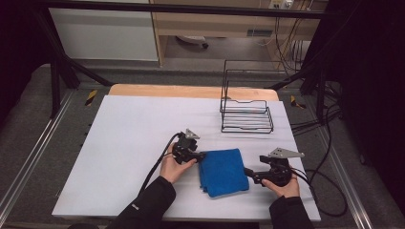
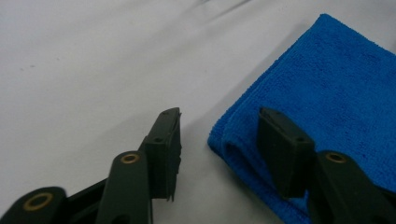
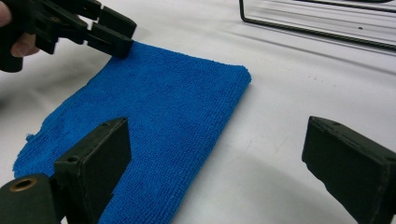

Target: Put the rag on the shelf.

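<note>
Blue folded cloth point(image 1: 223, 171), open left hand-held gripper point(image 1: 201, 155) at its corner

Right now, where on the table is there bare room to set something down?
The whole left half, left of the left tongs, is bare. So is the strip between the blue cloth and the wire rack. It is crowded around the cloth, flanked by the right tongs.

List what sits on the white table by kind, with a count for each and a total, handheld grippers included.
Blue folded cloth: 1
Black wire rack: 1
Handheld grippers: 2, the left gripper at the cloth's left edge and the right gripper at its right edge, both with jaws apart
Total: 4
</note>
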